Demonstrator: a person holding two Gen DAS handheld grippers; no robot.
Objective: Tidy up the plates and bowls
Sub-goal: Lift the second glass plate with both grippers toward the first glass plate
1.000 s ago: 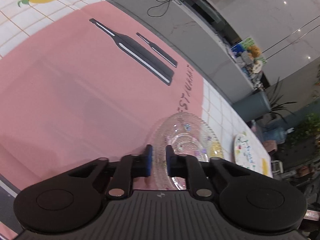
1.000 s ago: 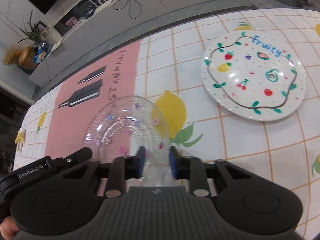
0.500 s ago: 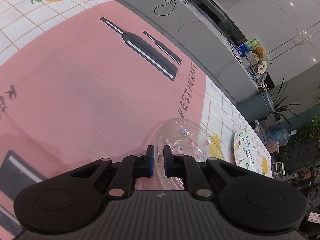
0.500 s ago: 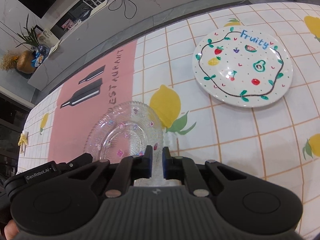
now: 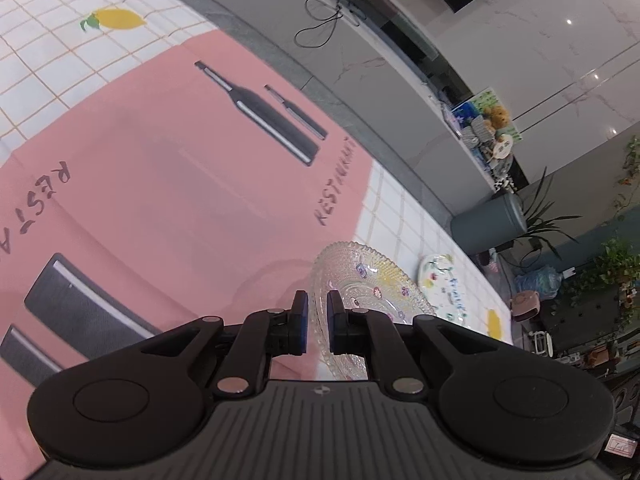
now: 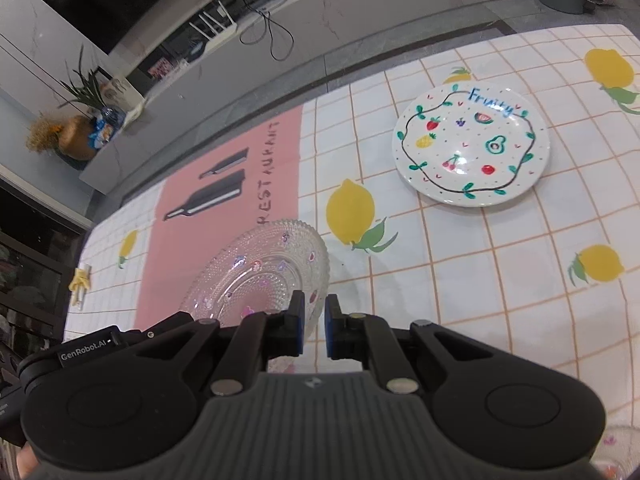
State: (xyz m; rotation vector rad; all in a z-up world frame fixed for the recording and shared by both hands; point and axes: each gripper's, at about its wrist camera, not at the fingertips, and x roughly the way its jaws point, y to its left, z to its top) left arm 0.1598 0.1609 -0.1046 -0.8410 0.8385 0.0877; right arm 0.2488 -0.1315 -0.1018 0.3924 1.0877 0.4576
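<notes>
A clear glass plate (image 5: pixel 372 280) with small flower marks is held off the table by both grippers. My left gripper (image 5: pixel 316 322) is shut on its rim. My right gripper (image 6: pixel 314 326) is shut on the opposite rim, and the plate (image 6: pixel 260 276) tilts up above the tablecloth. A white plate (image 6: pixel 472 144) painted with fruit and the word "Fruity" lies flat on the table to the far right. It also shows small in the left wrist view (image 5: pixel 444 284).
The table has a lemon-print checked cloth (image 6: pixel 500 260) with a pink "RESTAURANT" mat (image 5: pixel 180 160). Part of another glass dish (image 6: pixel 616 452) shows at the lower right corner. A grey counter (image 5: pixel 380 60) runs beyond the table's far edge.
Both grippers closed onto the glass plate's rim and lifted it; it now hangs tilted above the table, and both views have risen higher.
</notes>
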